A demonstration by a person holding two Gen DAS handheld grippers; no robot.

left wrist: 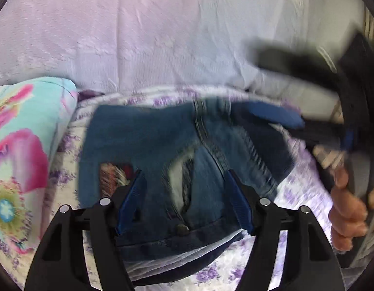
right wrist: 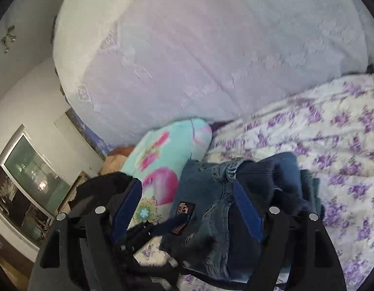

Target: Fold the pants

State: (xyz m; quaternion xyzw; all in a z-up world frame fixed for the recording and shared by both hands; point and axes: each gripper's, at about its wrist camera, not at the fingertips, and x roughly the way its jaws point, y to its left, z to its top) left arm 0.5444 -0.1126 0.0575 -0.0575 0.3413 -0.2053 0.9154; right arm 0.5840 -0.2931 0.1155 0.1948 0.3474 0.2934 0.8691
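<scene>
While the folded jeans (left wrist: 162,145) lie on the floral bedspread (left wrist: 305,189) just beyond both grippers, your left gripper (left wrist: 184,194) and right gripper (right wrist: 189,208) hang above the bundle with fingers apart, gripping nothing, left nearer the waistband.

The right gripper (right wrist: 187,208) hangs open above the folded blue jeans (right wrist: 211,208) on the flowery bedspread (right wrist: 332,145).
</scene>
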